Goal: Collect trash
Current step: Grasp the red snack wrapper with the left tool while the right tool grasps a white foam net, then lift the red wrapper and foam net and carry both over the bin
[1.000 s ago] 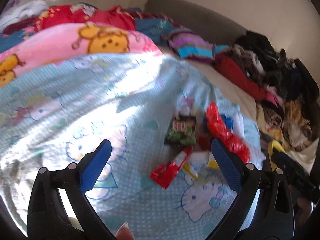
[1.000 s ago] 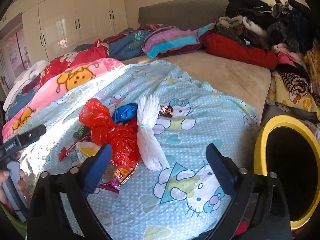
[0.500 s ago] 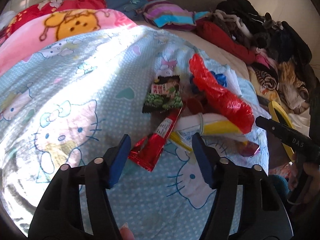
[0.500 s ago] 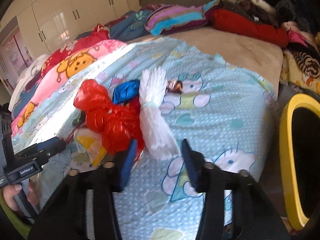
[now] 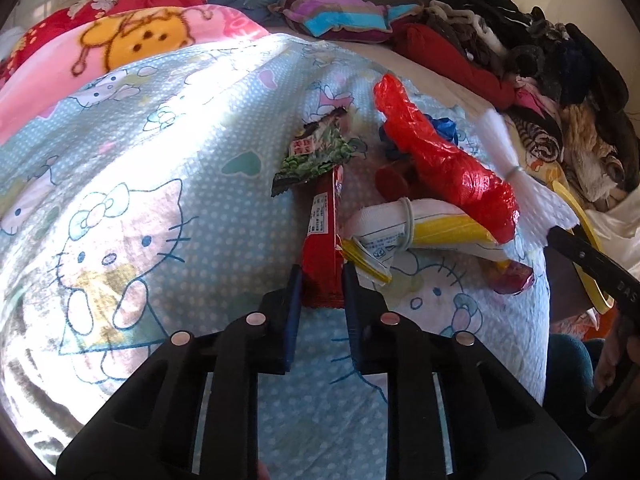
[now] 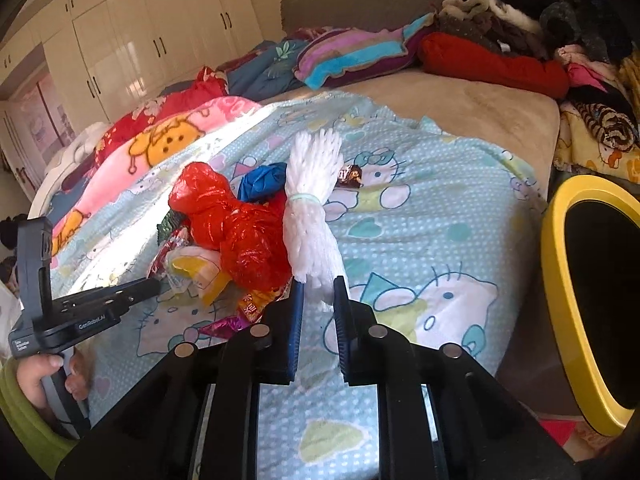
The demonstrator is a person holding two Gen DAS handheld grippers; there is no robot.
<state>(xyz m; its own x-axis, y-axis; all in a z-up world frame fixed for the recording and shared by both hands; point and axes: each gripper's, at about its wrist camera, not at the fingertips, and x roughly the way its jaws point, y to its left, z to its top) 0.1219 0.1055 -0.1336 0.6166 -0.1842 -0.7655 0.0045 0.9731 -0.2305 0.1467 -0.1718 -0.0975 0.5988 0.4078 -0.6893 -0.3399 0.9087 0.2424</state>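
Trash lies in a heap on a blue cartoon-cat bedsheet (image 5: pixel 168 184). My left gripper (image 5: pixel 322 276) is shut on the near end of a long red snack wrapper (image 5: pixel 324 236). My right gripper (image 6: pixel 318 288) is shut on the lower end of a white foam net bundle (image 6: pixel 310 216), which also shows in the left wrist view (image 5: pixel 516 176). Beside them lie a crumpled red plastic bag (image 5: pixel 440 164), a green snack packet (image 5: pixel 316 156), a white and yellow packet (image 5: pixel 424 228), a blue bag (image 6: pixel 260 180) and a brown candy wrapper (image 6: pixel 350 176).
A yellow-rimmed black bin (image 6: pixel 600 292) stands at the bed's right side. Pink and red blankets (image 6: pixel 160 140) lie at the left. A striped pillow (image 6: pixel 352 56) and a clothes pile (image 6: pixel 540 20) lie at the back right. White wardrobes (image 6: pixel 132 48) stand behind.
Both grippers moved forward to the trash heap and closed. The left one took hold of the red wrapper. The right one took hold of the white foam net.
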